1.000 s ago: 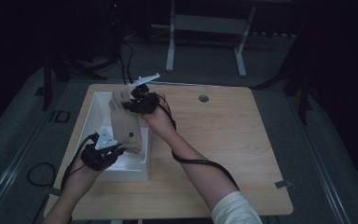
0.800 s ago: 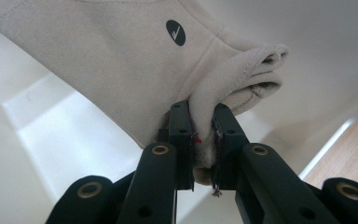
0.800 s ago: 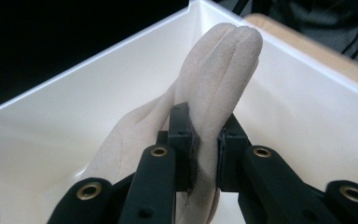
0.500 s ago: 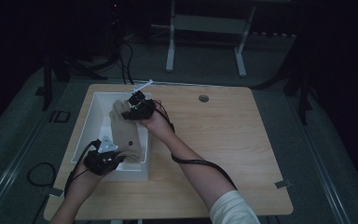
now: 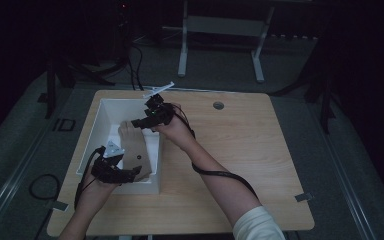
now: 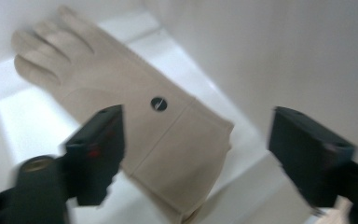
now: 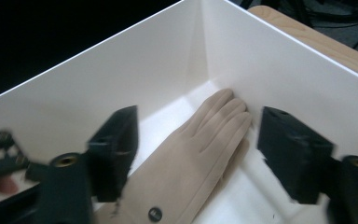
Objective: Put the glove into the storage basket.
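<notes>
Beige glove (image 5: 136, 150) lay flat inside the white box (image 5: 105, 111), which sat on the wooden table (image 5: 260, 150). In the high view the L gripper (image 5: 130, 172) hovered at the near end of the box, over the glove's cuff; the R gripper (image 5: 139, 122) hung at the far end, by the glove's fingertips. L gripper view: its fingers (image 6: 98, 154) stood wide apart, having just been opening, w/ the glove (image 6: 135, 116) below and beyond them; cuff lay between the two fingers but neither pad touched it, so nothing was gripped. A small dark round button (image 6: 158, 103) showed on the glove just ahead of the fingers, on the cuff side of the palm. Glove's digits pointed away from the L fingers toward the far box corner. R gripper view: fingers (image 7: 116, 149) likewise spread wide, jaws just been opening, not pressing on anything; glove (image 7: 191, 154) ran between and beneath them, its digits reaching past the fingers to touch the box wall (image 7: 279, 65) near the corner. Same button (image 7: 155, 214) sat near the R fingers' base. Both hands held the grippers tilted down into the box.
</notes>
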`<action>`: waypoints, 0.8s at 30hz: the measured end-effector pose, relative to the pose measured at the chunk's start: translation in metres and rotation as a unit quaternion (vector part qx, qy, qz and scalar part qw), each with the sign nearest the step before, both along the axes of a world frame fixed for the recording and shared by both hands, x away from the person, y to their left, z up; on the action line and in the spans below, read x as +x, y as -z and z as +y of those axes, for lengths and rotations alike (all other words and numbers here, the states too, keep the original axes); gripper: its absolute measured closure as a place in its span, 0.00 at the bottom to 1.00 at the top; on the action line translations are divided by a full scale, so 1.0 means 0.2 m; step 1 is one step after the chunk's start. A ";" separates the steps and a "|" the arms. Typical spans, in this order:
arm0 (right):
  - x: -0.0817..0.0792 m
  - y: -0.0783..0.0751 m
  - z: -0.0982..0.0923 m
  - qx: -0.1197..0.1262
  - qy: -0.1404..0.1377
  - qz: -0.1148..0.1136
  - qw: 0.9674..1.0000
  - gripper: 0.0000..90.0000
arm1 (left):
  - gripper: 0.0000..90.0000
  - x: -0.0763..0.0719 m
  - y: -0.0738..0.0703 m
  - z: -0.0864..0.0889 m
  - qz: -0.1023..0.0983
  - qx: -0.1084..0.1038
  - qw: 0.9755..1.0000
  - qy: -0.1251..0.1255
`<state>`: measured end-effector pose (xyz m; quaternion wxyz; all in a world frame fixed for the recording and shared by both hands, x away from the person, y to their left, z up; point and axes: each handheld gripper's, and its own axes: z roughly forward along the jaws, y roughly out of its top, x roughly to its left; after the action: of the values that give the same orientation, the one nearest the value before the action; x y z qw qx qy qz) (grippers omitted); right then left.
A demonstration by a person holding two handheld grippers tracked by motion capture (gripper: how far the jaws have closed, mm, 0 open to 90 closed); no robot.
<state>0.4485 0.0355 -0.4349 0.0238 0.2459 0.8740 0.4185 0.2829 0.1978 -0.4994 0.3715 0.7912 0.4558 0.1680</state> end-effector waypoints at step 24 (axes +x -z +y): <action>-0.12 -0.15 -0.48 0.031 -0.004 -0.026 0.999 0.17 | 0.14 -0.02 -0.39 -0.25 -0.067 -0.075 0.994 0.047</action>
<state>0.4251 -0.0609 -0.4047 0.0367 0.2323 0.8605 0.4520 0.2792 0.1472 -0.4216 0.4668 0.7687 0.4036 0.1682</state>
